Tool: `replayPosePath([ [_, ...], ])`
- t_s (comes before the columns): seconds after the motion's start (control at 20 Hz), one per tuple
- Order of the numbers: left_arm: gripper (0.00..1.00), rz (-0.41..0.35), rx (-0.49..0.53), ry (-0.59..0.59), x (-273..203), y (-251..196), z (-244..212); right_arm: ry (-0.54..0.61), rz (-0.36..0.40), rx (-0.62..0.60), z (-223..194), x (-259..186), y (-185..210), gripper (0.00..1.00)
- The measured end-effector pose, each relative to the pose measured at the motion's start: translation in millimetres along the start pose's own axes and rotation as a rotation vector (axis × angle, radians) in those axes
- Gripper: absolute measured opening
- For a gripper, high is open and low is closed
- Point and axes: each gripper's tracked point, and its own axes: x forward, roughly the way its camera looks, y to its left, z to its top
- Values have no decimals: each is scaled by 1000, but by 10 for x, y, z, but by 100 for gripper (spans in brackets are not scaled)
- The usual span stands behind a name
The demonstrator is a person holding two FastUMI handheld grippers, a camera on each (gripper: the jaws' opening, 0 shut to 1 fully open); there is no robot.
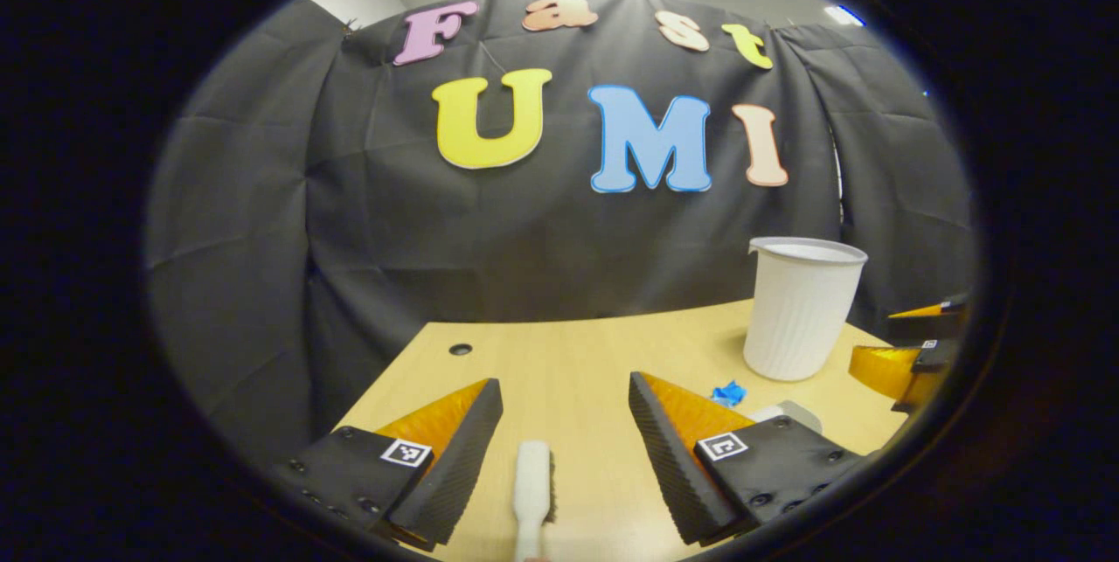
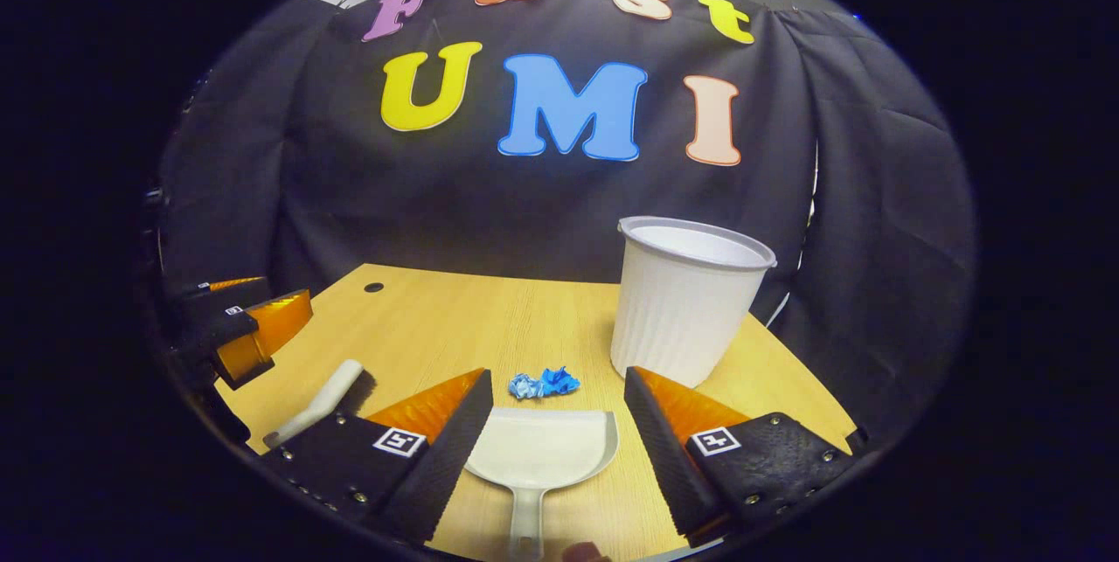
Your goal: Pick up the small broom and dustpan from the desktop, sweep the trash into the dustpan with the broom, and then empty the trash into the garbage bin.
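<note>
Dustpan [image 2: 540, 448] between right tool's [image 2: 556, 448] spread fingers

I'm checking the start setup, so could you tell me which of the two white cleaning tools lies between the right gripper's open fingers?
The dustpan, the wide flat scoop; the narrow bristled broom lies off to its left.

Even overhead light, soft shadows, strong fisheye bending at edges.

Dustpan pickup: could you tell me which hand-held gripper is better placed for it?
Right. The dustpan lies on the desk between the right hand-held gripper's open fingers; the left hand-held gripper straddles the broom instead.
</note>
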Motion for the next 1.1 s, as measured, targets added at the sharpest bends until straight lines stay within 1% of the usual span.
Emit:
replayPosePath([
  [0.05,91,-1,-4,31,6,4,-91,22,6,3,-49,21,6,95],
  [0.1,95,1,-9,58,24,23,-185,48,15,7,-119,48,16,95],
  [0.15,95,3,-15,85,31,46,-278,71,21,10,-176,61,21,95],
  [0.2,99,6,-18,114,29,62,-348,94,29,12,-250,73,35,95],
  [0.25,95,5,-21,143,36,77,-431,120,34,13,-309,85,35,95],
  [0.4,95,-5,-26,229,48,90,-692,188,47,11,-477,122,42,95],
  [0.5,95,-15,-26,295,70,97,-878,238,61,10,-597,129,84,95],
  [0.55,99,-16,-27,330,62,105,-975,260,67,15,-673,113,111,95],
  [0.65,99,-11,-20,391,40,145,-1164,298,71,28,-769,103,127,95],
  [0.7,95,-6,-13,417,54,168,-1245,319,70,32,-818,101,131,95],
  [0.75,95,-1,-5,438,53,194,-1303,339,69,36,-888,107,138,95],
  [0.8,99,0,4,466,51,210,-1375,359,67,40,-935,111,135,95],
  [0.85,95,4,13,493,44,238,-1445,381,69,44,-997,129,137,95],
  [0.95,95,-3,20,543,70,225,-1591,429,71,56,-1109,130,145,95],
  [1.0,99,-8,22,566,57,234,-1672,453,73,65,-1170,117,156,95],
  [1.05,99,-10,29,584,52,251,-1733,477,78,76,-1215,113,171,95],
  [1.1,96,-12,38,602,39,279,-1776,502,81,88,-1261,102,175,95],
])
